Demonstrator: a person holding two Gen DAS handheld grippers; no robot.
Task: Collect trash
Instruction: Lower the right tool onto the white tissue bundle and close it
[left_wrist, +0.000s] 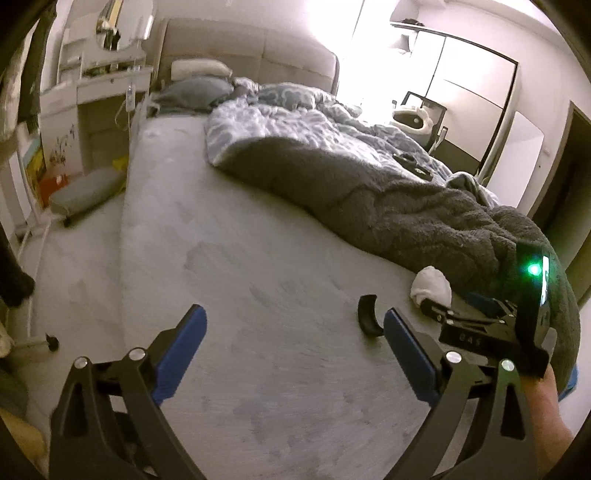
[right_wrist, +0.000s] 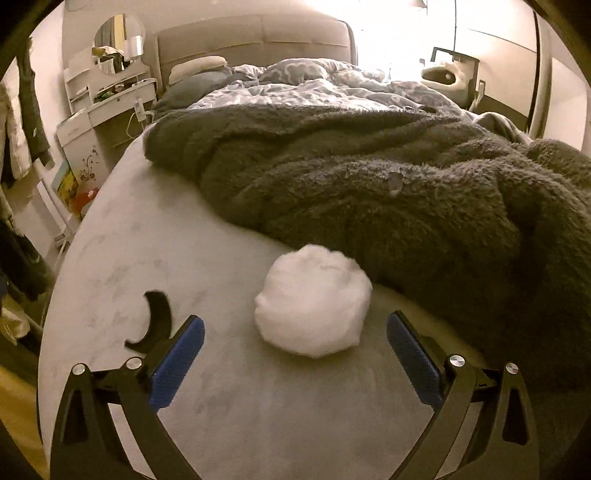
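A white crumpled wad (right_wrist: 314, 319) lies on the grey bed sheet (right_wrist: 221, 406), right at the edge of a dark fuzzy blanket (right_wrist: 369, 184). My right gripper (right_wrist: 295, 321) stands open around it; the blue pads (right_wrist: 177, 362) are on either side and do not touch it. A black crescent-shaped piece (right_wrist: 153, 321) lies on the sheet just left of the left finger. In the left wrist view my left gripper (left_wrist: 293, 317) is open over bare sheet with nothing between its fingers. The crescent piece (left_wrist: 367, 319) and the wad (left_wrist: 432, 286) lie to its right.
The fuzzy blanket (left_wrist: 369, 199) and a patterned duvet (left_wrist: 295, 122) cover the bed's right half, with pillows (left_wrist: 195, 92) by the headboard. A white dressing table with a round mirror (right_wrist: 118, 44) stands at the left. A grey stool (left_wrist: 88, 192) is on the floor beside the bed.
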